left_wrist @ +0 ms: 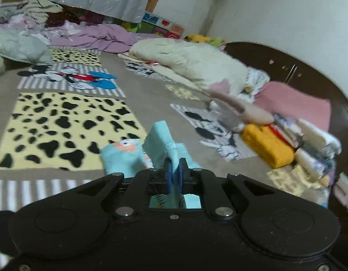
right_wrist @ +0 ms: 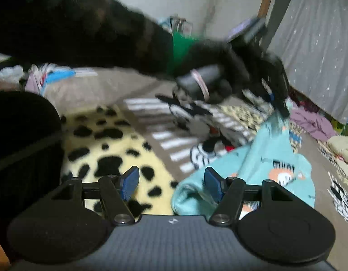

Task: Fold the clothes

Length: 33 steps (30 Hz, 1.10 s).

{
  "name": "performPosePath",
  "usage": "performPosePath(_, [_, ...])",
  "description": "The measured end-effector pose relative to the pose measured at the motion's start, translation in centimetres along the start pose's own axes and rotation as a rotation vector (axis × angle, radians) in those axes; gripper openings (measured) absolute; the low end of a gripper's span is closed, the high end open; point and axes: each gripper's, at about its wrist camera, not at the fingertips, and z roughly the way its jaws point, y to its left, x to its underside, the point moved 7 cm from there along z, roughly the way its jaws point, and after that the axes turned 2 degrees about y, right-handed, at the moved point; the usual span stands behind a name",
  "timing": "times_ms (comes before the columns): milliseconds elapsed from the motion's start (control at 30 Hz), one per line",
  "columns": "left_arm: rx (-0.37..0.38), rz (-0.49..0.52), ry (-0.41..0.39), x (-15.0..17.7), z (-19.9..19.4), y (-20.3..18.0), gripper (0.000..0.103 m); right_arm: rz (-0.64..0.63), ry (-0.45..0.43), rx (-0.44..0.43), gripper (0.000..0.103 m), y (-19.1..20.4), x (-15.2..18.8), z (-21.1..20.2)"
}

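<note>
- Left wrist view, at 9 o'clock: yellow patch w/ black spots (left_wrist: 61,131) on the grey-brown blanket (left_wrist: 137,85), flat.
- At 10 o'clock: cartoon mouse print (left_wrist: 67,78) on grey-white stripes; behind it a purple quilt (left_wrist: 95,37), crumpled.
- Centre, 6 o'clock: left gripper (left_wrist: 174,176) has its blue pads pressed together on an edge of the turquoise garment (left_wrist: 161,144); the cloth stands up from the pads as a ridge, rest of it lies on the blanket just ahead.
- At 3 o'clock: orange folded piece (left_wrist: 267,146) beside a stack of folded clothes (left_wrist: 313,144), blurred.
- At 1 o'clock: cream duvet (left_wrist: 192,61), bunched.
- Right wrist view, 9–12 o'clock: dark sleeve (right_wrist: 83,29) of the person reaches across, blurred; the left gripper (right_wrist: 280,103) at 2 o'clock lifts one corner of the turquoise garment (right_wrist: 264,158).
- At 6 o'clock: right gripper (right_wrist: 171,183) has its fingers wide apart, nothing between them; right pad lies over the lower part of the garment, contact I cannot tell.
</note>
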Motion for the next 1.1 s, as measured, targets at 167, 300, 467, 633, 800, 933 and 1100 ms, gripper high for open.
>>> performPosePath(167, [0.159, -0.106, -0.112, -0.7, -0.8, 0.8, 0.004, 0.020, 0.097, -0.031, 0.074, -0.1, 1.2, 2.0])
performPosePath(300, [0.179, -0.175, -0.121, -0.5, -0.2, 2.2, 0.004, 0.031, 0.091, -0.036, 0.073, -0.5, 0.8, 1.7])
performPosePath(467, [0.133, -0.185, -0.067, -1.1, 1.3, 2.7, 0.004, -0.035, 0.024, 0.015, 0.071, 0.2, 0.3, 1.0])
performPosePath(633, [0.146, -0.141, -0.030, -0.6, 2.5, 1.2, 0.004, -0.082, -0.065, 0.057, 0.072, 1.2, -1.4, 0.9])
performPosePath(800, [0.088, -0.171, -0.044, -1.0, 2.3, 2.7, 0.004, -0.109, 0.062, 0.052, 0.072, 2.4, -0.2, 3.2])
performPosePath(933, [0.029, -0.198, -0.027, -1.1, 3.0, 4.3, 0.004, -0.064, 0.077, 0.039, 0.072, 1.9, -0.1, 3.3])
performPosePath(1100, [0.011, -0.180, 0.049, -0.1, 5.1, 4.4, 0.004, -0.039, 0.077, 0.030, 0.072, 1.8, -0.1, 3.3])
